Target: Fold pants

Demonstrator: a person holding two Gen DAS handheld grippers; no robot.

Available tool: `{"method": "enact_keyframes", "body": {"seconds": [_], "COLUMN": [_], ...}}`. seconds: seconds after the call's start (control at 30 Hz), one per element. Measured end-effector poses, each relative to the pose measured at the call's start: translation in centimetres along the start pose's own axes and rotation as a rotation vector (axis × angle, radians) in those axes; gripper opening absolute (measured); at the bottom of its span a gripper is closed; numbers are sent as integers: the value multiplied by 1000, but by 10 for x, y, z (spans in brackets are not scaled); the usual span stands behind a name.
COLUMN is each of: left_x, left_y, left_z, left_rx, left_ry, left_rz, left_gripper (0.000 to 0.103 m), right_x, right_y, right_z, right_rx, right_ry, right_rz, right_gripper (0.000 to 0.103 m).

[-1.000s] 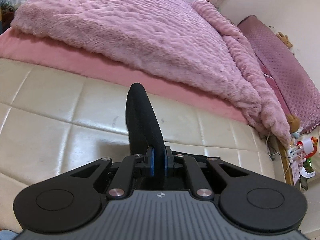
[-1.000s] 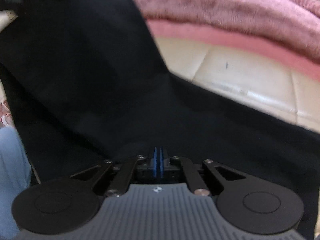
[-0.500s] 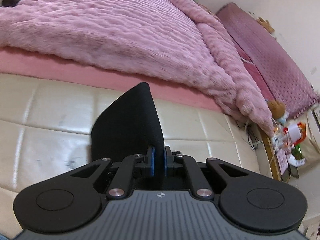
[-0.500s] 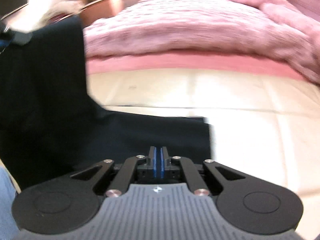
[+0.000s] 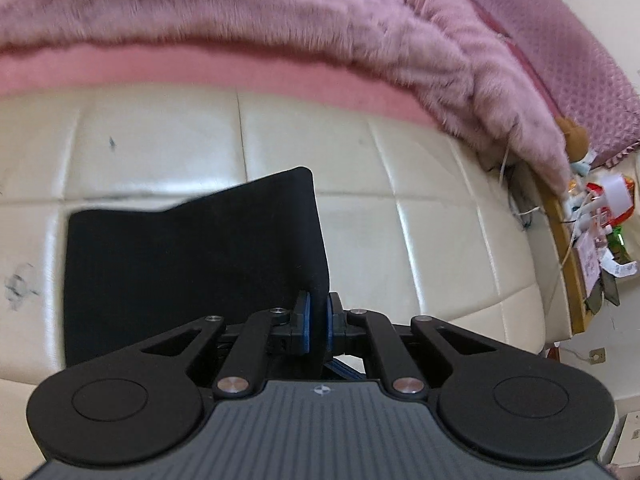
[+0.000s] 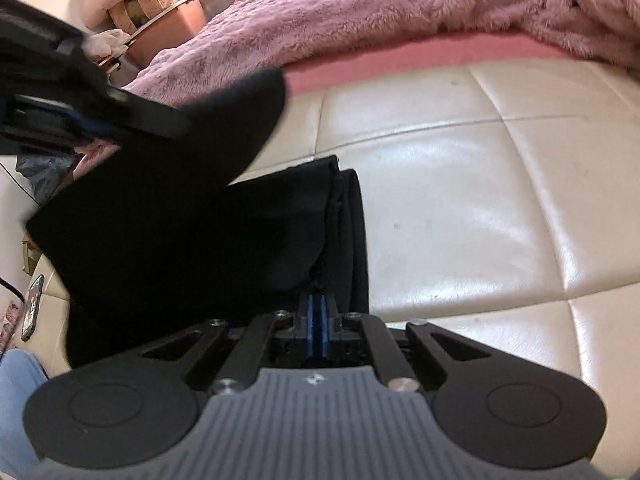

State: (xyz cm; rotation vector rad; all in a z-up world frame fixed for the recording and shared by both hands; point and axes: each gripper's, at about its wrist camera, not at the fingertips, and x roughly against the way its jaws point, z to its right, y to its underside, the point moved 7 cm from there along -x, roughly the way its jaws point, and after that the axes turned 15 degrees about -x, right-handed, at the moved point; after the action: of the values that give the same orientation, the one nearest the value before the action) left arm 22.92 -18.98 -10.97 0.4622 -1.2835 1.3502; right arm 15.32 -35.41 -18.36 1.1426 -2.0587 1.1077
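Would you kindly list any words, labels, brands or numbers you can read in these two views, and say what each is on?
No text can be read in either view.
Left gripper body: a small round emblem only, no letters.
Right gripper body: the same emblem, no letters.
Papers and packets beside the bed: print too small and blurred to read.
Black pants: no label showing.
Phone at the left edge: screen unreadable.
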Motion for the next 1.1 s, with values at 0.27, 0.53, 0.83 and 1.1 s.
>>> {"method": "enact_keyframes", "body": {"seconds": [0.27, 0.53, 0.83, 1.1], "left_x": [-51, -9, 47, 46], "left_y": [15, 15, 58, 111], "left_z": [-3, -16, -96, -129], "left_rx": [53, 36, 10, 50], "left_ry": [83, 165, -15, -4], "left_rz": [-99, -8, 77, 39], "left_gripper": [9, 13, 13, 13], "right_x": [-4, 22, 40, 33], "right_y": [-15, -22, -7, 5], "right_z": [-2, 5, 2, -10], "right_rx": [5, -35, -192, -242], "right_ry": [7, 25, -86, -89], "right_rz": [22, 66, 24, -22], "right_gripper": [1, 5, 27, 5]}}
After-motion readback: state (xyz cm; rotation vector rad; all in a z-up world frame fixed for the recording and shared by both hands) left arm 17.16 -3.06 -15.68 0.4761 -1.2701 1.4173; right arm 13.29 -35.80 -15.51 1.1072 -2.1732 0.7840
